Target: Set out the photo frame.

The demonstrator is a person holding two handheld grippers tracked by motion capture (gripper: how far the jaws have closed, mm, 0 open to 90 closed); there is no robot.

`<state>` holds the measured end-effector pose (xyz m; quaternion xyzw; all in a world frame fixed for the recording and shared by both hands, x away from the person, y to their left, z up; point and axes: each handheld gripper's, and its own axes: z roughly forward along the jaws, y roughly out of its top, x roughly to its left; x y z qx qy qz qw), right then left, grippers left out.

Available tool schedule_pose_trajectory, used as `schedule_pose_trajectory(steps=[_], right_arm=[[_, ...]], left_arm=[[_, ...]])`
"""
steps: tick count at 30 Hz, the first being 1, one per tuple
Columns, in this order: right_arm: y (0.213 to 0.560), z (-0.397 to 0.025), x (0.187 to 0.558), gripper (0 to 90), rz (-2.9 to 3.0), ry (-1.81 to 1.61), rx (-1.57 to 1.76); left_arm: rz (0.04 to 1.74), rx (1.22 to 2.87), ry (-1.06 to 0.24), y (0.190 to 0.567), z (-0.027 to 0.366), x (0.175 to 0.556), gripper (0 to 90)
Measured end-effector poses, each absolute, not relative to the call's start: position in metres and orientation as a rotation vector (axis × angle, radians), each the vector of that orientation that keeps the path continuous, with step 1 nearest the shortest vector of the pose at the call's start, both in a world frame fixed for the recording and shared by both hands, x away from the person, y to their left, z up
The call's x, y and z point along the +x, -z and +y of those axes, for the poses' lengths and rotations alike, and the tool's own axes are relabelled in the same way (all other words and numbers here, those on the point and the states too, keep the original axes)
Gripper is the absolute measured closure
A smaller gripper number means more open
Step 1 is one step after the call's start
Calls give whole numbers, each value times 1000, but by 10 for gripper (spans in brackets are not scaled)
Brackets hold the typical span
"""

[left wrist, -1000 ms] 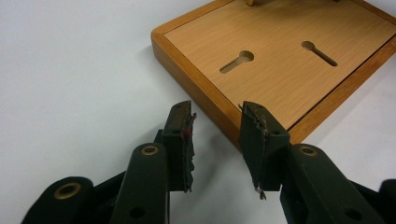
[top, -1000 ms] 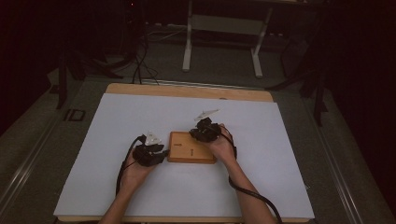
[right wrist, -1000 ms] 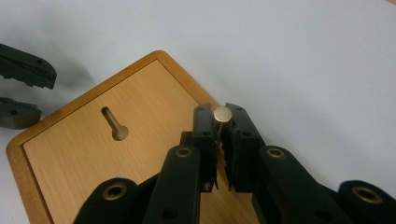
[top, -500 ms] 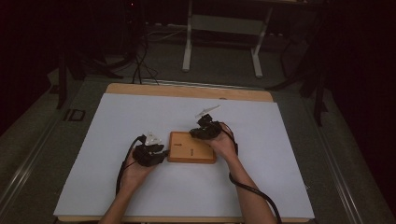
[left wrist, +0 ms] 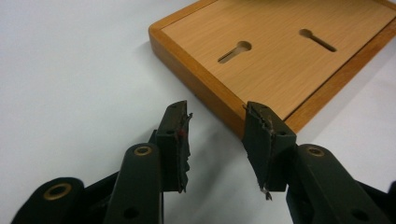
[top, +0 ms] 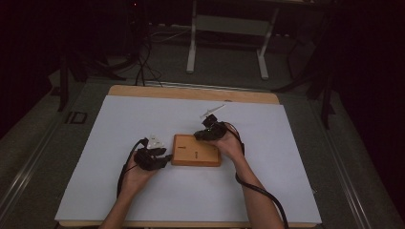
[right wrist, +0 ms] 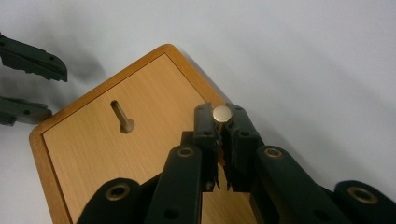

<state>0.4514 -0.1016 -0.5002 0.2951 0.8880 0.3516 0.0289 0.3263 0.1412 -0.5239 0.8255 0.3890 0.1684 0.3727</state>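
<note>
White table covering (top: 286, 162) is seen under a wooden board (top: 196, 150). A brass pin (right wrist: 221, 113) is clamped by the right gripper (right wrist: 221, 122) — seating it in a keyhole slot (right wrist: 122, 116) is judged next; the left gripper (left wrist: 215, 122), jaws apart, waits beside the board's edge.

We see bare white table (top: 296, 186) all round the wooden board (top: 196, 153), open to approach from every side. Our left tongs (left wrist: 217, 135) stand just off its corner; our right tongs (right wrist: 221, 135) hang over its far edge.

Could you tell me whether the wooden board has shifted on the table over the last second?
No. The wooden board keeps its place relative to the table's far wooden edge.
</note>
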Motion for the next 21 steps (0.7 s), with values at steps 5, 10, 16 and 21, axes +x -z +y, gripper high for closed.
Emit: schedule_pose_trajectory(steps=[5,10,16,21], right_arm=[[500,-102,454,848,2756,-1085,925],[499,-102,457,848,2770,-1083,949],[499,-102,460,848,2784,-1086,976],[498,-102,463,848,2797,-1078,992]], left_arm=[[956,2111,-424,523,144,323,543],[876,2095,-429,519,144,318,448],[797,2172,-486,522,132,314,383],[767,2227,-524,526,123,313,363]])
